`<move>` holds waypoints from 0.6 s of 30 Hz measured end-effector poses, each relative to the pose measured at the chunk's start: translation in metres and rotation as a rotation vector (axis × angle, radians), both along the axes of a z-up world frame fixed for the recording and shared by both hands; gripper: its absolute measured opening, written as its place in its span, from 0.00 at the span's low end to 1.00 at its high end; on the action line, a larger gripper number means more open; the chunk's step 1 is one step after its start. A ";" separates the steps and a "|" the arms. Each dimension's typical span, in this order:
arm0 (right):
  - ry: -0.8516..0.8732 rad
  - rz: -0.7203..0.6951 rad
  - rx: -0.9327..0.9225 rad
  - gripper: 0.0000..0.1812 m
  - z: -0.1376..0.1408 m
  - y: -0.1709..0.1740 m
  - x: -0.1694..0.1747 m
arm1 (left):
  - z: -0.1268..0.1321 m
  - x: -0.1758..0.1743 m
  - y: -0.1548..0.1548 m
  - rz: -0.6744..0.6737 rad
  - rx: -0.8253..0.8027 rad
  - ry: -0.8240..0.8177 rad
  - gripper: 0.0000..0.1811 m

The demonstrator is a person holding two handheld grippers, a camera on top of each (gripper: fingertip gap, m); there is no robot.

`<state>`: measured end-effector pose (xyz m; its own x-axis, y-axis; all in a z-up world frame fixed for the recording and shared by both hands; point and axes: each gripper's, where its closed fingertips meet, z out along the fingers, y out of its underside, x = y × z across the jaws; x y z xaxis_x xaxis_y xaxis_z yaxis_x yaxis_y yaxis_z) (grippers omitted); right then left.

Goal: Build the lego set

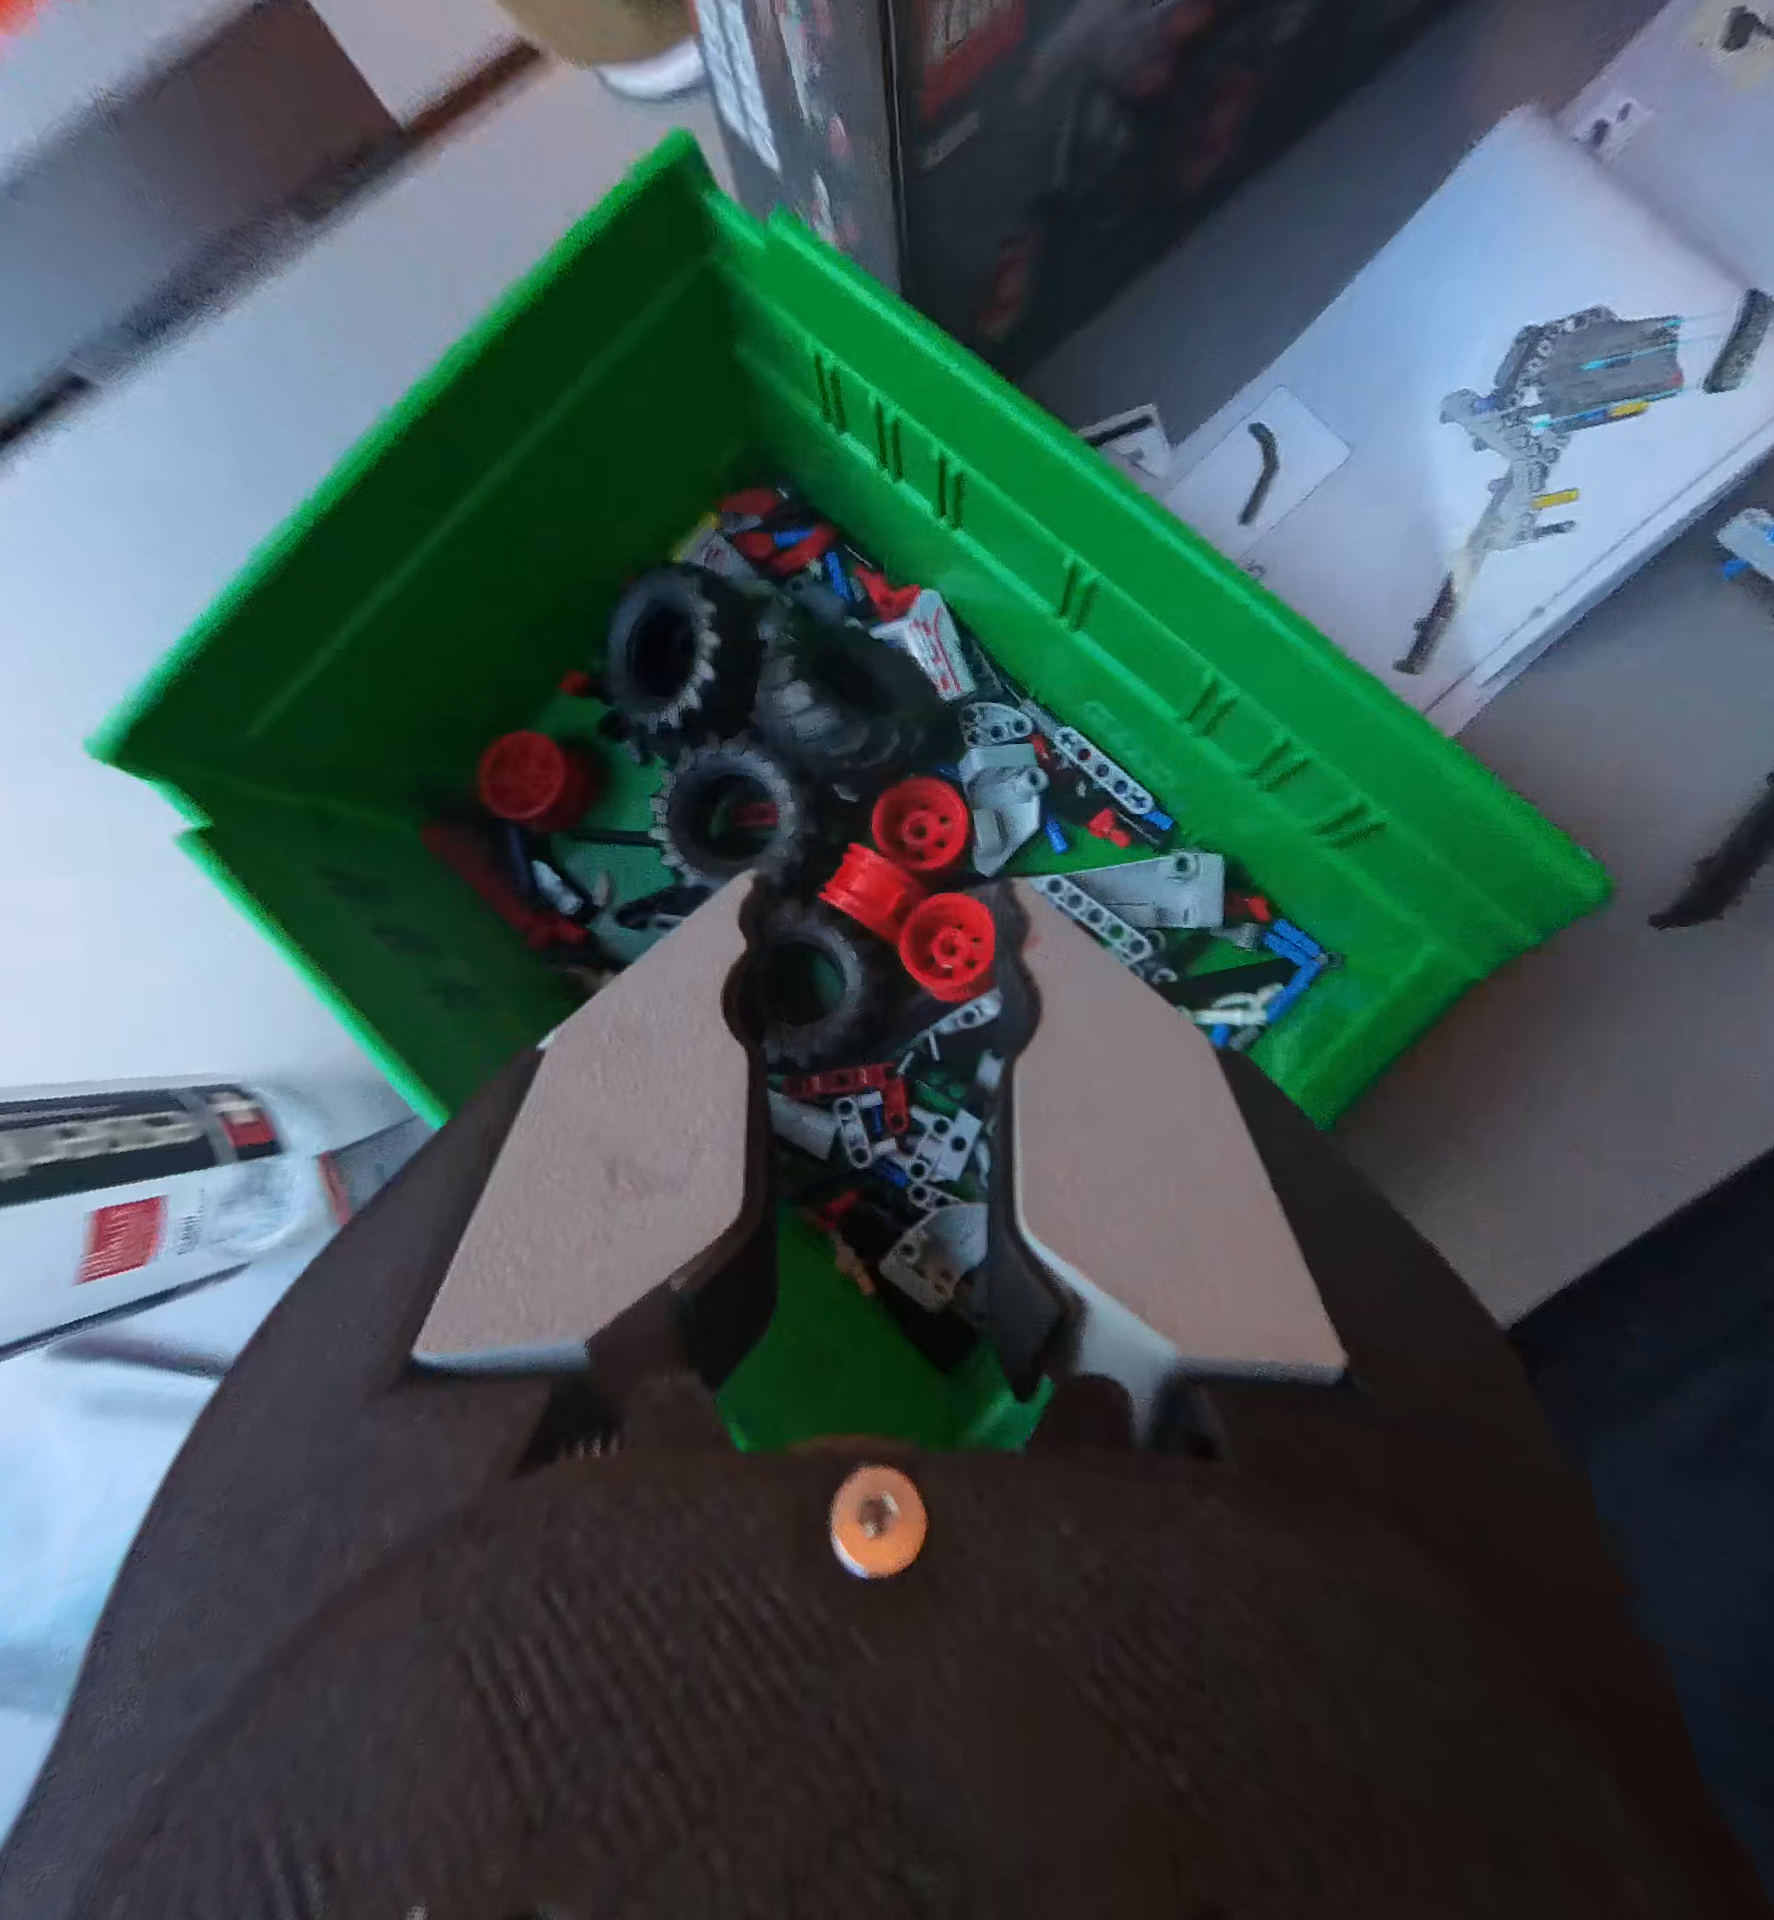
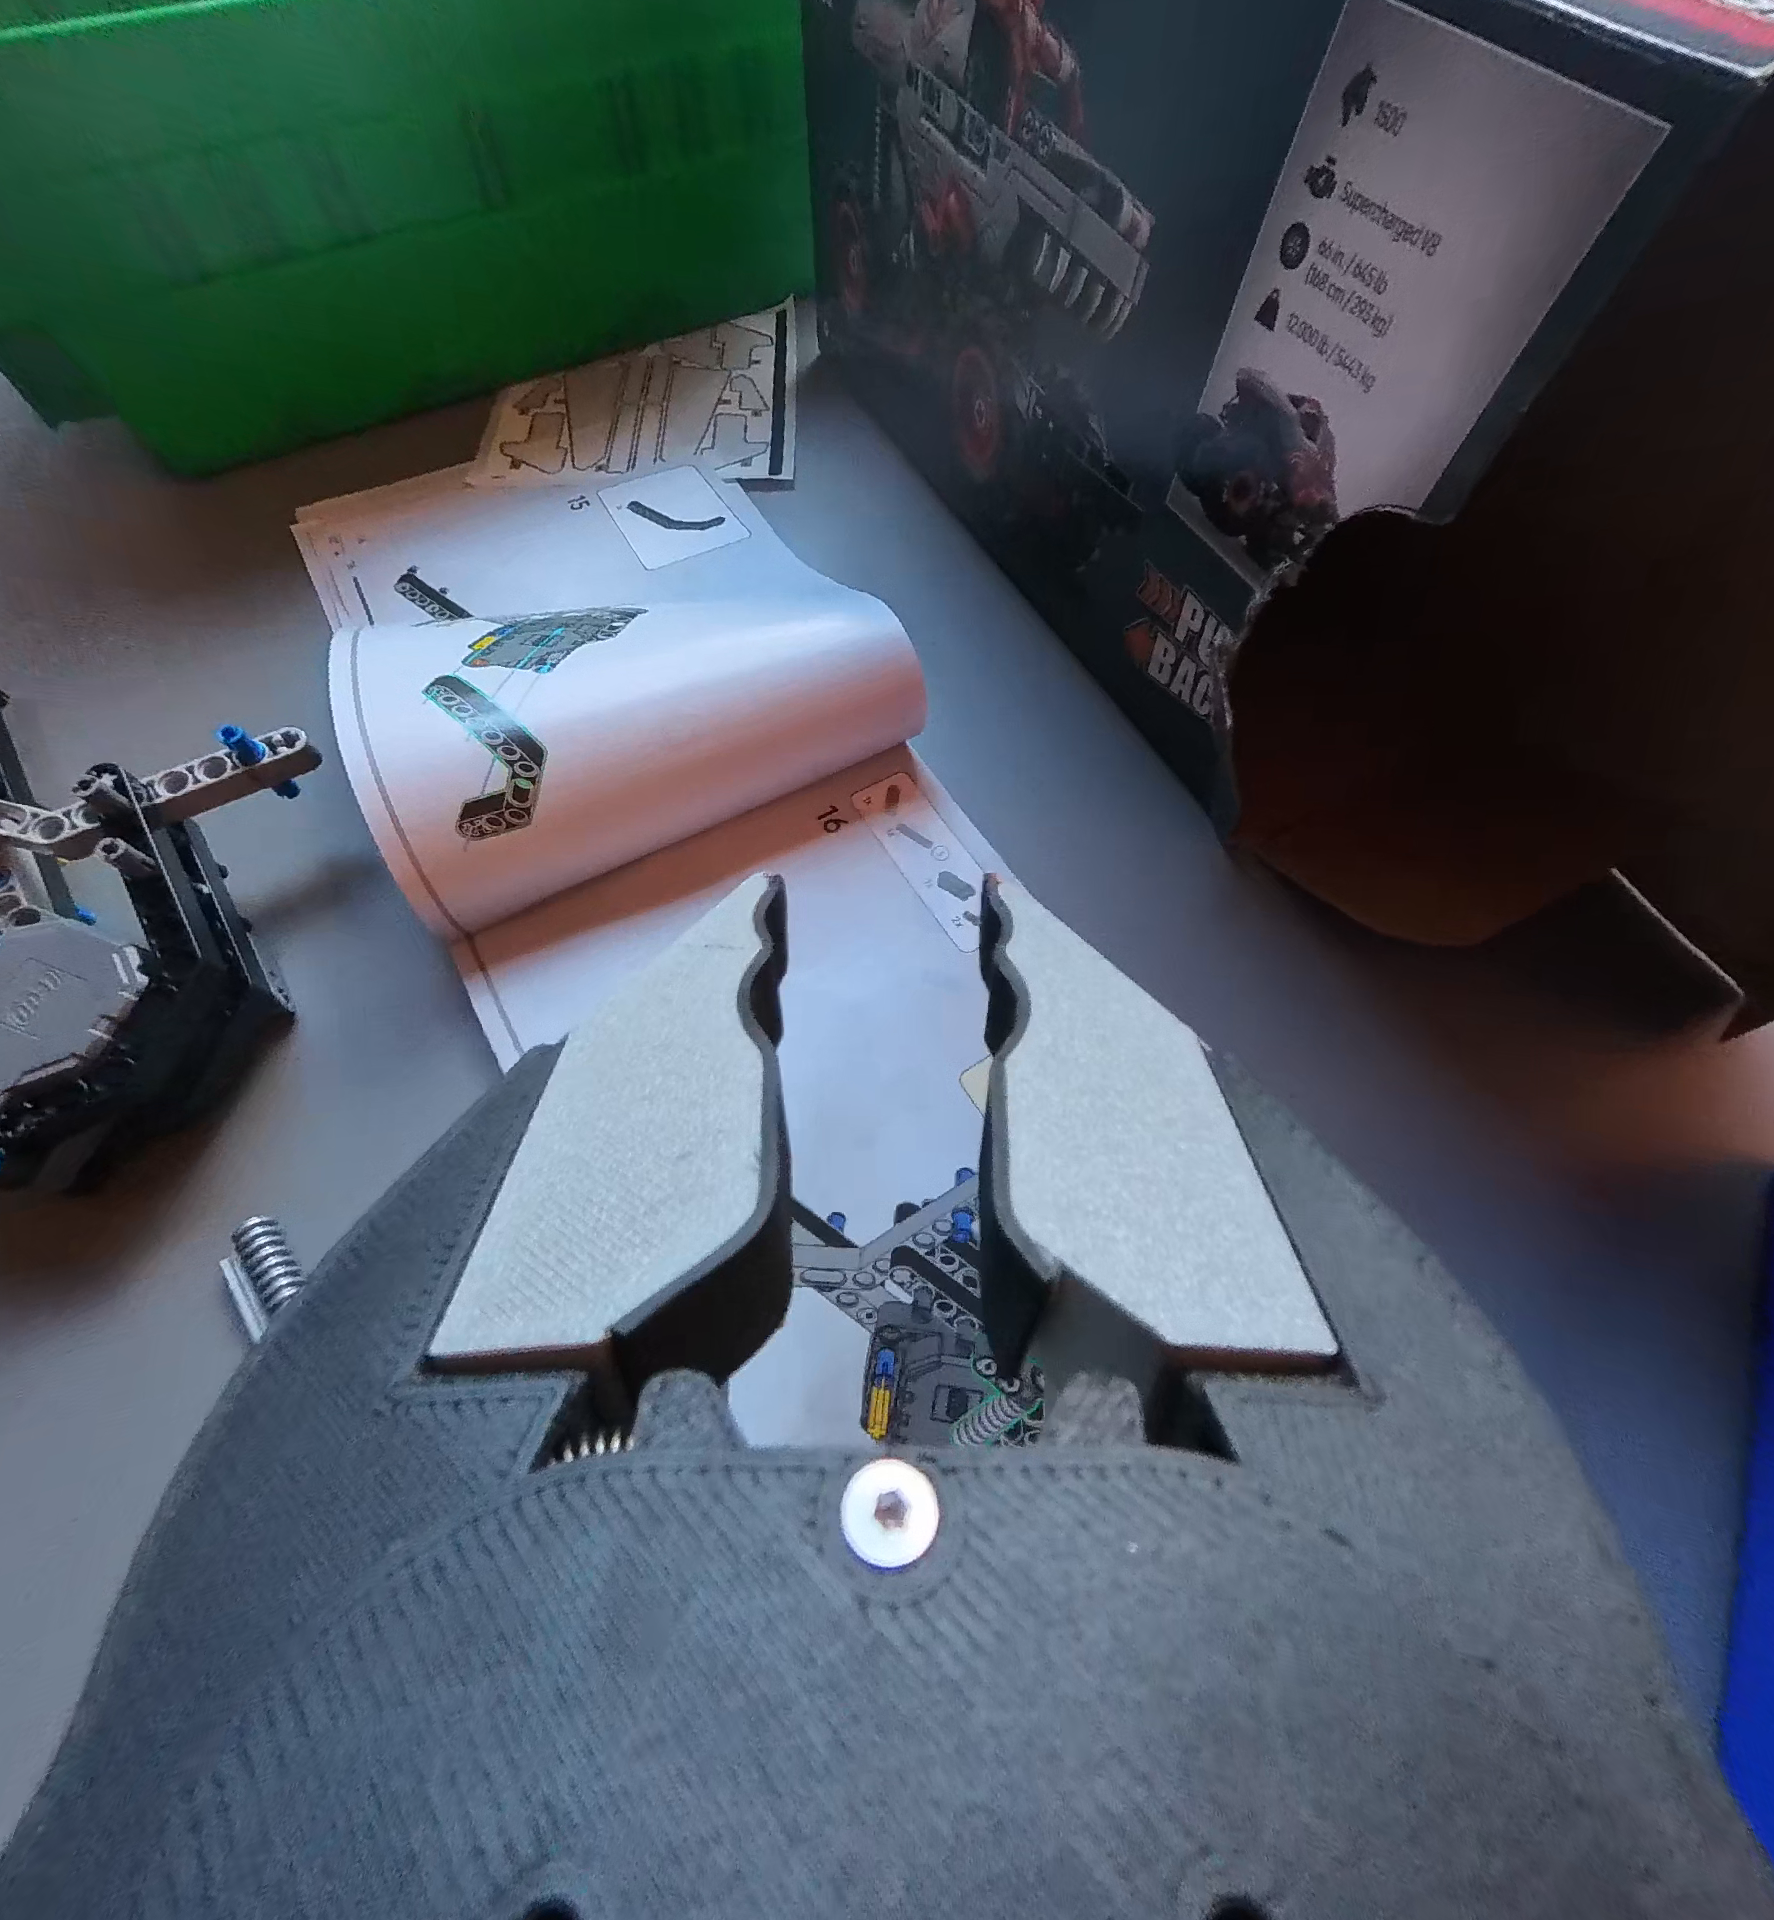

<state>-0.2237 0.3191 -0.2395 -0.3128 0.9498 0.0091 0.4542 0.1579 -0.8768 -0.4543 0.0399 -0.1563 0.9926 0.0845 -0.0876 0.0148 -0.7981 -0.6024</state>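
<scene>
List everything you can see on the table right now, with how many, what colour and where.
bin: one, green, left of the set box, holding loose pieces
tyres: several, black, piled in the bin
wheel hubs: four visible, red, among the tyres
small pieces: many, grey, blue, red and black, along the bin floor
instruction booklet: one, white, open, in front of the bin
sticker sheet: one, white, tucked under the booklet's far edge
set box: one, dark, standing behind the booklet, end flap torn open
partial build: one, black and grey with blue pins, left of the booklet
spring: one, silver, near the build
left gripper: jaws open, over the bin
right gripper: jaws open, over the booklet
</scene>
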 end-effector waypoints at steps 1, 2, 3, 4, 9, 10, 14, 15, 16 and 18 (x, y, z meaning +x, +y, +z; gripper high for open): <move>0.002 -0.002 -0.002 0.19 0.000 0.000 0.000 | -0.007 0.001 0.001 -0.014 -0.028 -0.066 0.24; 0.003 -0.004 -0.004 0.19 0.000 0.001 -0.001 | -0.014 0.002 0.005 -0.026 -0.048 -0.116 0.25; 0.002 -0.004 -0.006 0.19 -0.001 0.001 -0.001 | -0.020 0.003 0.010 -0.039 -0.058 -0.147 0.26; -0.001 -0.003 -0.009 0.19 -0.001 0.000 -0.001 | -0.026 0.005 0.016 -0.059 -0.069 -0.168 0.26; -0.001 0.015 -0.010 0.19 -0.002 -0.005 0.000 | -0.043 0.025 0.060 -0.148 -0.086 -0.193 0.29; 0.002 0.015 -0.009 0.20 -0.001 -0.005 0.000 | -0.046 0.029 0.068 -0.163 -0.091 -0.190 0.30; -0.004 0.004 -0.018 0.20 -0.003 -0.004 0.000 | -0.060 0.024 0.082 -0.184 -0.139 -0.052 0.23; -0.005 0.002 -0.023 0.20 -0.003 -0.003 0.000 | -0.063 0.020 0.084 -0.187 -0.143 -0.025 0.26; -0.005 0.003 -0.029 0.20 -0.003 -0.004 0.000 | -0.065 0.016 0.085 -0.183 -0.141 -0.016 0.28; -0.004 0.009 -0.034 0.20 -0.002 -0.005 0.000 | -0.060 0.008 0.089 -0.171 -0.122 -0.018 0.29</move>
